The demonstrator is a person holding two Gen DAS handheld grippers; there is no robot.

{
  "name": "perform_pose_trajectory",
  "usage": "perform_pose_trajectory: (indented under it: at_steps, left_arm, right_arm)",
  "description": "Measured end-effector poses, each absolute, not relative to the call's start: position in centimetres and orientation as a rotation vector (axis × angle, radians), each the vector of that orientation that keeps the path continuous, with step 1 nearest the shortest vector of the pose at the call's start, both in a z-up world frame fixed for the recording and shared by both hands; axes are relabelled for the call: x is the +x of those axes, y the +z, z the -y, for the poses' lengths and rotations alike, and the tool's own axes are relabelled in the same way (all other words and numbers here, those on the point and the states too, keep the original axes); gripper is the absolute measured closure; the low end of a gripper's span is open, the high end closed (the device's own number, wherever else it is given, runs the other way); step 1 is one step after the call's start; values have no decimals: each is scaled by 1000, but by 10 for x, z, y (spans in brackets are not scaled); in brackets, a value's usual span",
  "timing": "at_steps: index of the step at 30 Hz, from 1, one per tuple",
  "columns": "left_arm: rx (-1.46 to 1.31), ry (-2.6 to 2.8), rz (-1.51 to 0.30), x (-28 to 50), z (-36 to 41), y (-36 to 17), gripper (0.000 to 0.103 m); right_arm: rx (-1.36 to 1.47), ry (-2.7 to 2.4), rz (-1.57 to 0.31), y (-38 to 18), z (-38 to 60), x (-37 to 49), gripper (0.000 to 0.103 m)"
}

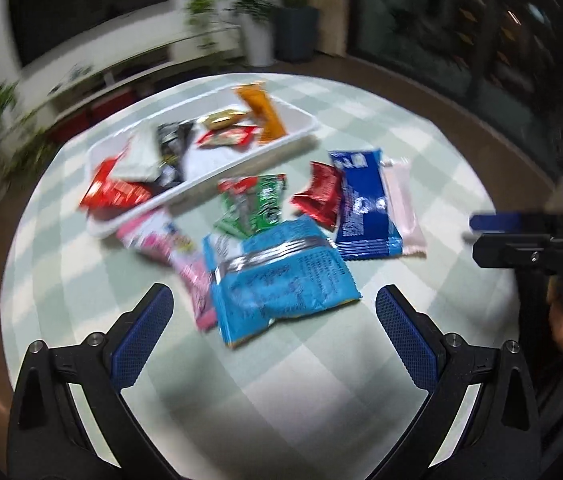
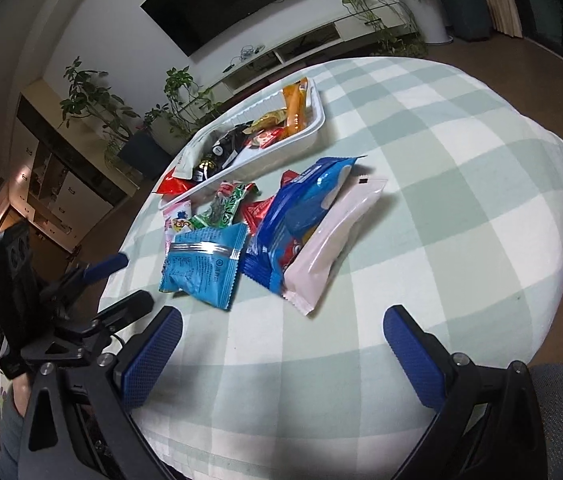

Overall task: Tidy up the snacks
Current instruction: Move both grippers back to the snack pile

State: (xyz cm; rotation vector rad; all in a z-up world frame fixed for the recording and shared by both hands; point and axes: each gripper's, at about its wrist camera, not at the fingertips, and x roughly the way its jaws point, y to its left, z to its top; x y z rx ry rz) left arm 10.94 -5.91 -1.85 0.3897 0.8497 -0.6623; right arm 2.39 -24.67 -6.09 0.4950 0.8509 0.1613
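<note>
The loose snacks lie in a heap on the green-and-white checked tablecloth (image 2: 421, 184), just in front of the white tray (image 2: 313, 130). Nearest in the heap is a light blue packet (image 2: 205, 268) with a silver seam; its back carries fine print too small and blurred to read. To its right a dark blue packet (image 2: 293, 216) leans on a pale pink wrapper (image 2: 333, 240), whose only mark is a small black patch near its far end. Behind them are a green sachet (image 2: 225, 208) with white lettering that cannot be made out, a red foil sachet (image 1: 319, 194) and a pink packet (image 2: 179, 222) with a cartoon figure and yellow letters, touching the tray's near wall.

The tray holds an orange stick pack (image 2: 295, 106) at its far right end, a gold-wrapped piece (image 2: 267, 120), a small red sachet (image 2: 269, 136), a black packet (image 2: 227, 144), a white packet (image 1: 137, 156), and a red packet (image 1: 115, 190) hanging over the left end. No brand name is legible.

The left gripper (image 1: 273, 312) has its fingers spread wide over the light blue packet without touching it. The right gripper (image 2: 281, 334) is likewise wide apart with only cloth between its pads.
</note>
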Motion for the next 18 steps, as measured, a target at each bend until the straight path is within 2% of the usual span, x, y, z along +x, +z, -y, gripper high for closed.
perform_pose_trajectory:
  at_steps: [9, 18]
  left_arm:
    - [750, -856, -884, 139, 107, -29, 0]
    - [934, -937, -1009, 162, 132, -58, 0]
  right_arm:
    - [485, 174, -847, -60, 244, 22, 0]
    - [497, 173, -851, -61, 250, 21, 0]
